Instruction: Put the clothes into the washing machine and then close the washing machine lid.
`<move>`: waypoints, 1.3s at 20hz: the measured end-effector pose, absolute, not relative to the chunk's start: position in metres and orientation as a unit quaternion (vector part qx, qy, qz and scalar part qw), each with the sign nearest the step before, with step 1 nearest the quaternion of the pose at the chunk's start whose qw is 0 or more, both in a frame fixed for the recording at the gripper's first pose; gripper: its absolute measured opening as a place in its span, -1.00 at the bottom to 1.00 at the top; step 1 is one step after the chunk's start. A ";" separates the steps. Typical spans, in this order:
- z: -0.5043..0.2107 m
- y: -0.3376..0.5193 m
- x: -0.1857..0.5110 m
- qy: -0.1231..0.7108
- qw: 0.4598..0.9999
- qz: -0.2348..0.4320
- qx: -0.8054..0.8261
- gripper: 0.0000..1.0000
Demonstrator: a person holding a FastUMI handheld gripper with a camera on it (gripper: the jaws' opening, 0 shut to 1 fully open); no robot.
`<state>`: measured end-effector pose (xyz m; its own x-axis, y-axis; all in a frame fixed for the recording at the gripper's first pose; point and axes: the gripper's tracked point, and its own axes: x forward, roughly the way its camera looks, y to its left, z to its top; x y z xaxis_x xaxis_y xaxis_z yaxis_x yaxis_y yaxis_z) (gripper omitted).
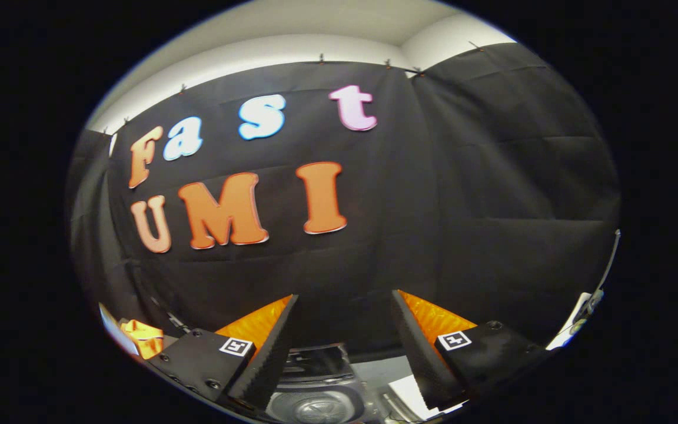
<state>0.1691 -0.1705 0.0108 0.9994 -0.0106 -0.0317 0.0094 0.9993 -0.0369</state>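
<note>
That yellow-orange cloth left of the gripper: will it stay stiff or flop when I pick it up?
Likely floppy: the cloth lies bunched in folds. It is probably light, being a small crumpled heap. It may drape or trail from the open gripper, whose fingers hold nothing above the washing machine.

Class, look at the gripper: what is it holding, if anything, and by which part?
Nothing is held. The gripper has its jaws open and apart, with only the washing machine visible below the gap.

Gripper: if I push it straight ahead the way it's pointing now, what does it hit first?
Most likely the black cloth wall. The gripper is open, nothing between its fingers, aimed above the washing machine, which sits low between them. Depth to the wall is unclear, but nothing else shows in that line.
</note>
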 end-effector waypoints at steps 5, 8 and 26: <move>-0.038 0.043 0.146 0.042 0.992 0.112 -0.036 0.97; -0.091 0.153 0.109 0.080 0.983 0.162 -0.039 0.97; -0.278 0.329 0.078 0.223 0.961 0.133 -0.099 0.98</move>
<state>0.0776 0.3289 -0.2775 0.8654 0.2121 -0.4540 -0.3003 0.9448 -0.1312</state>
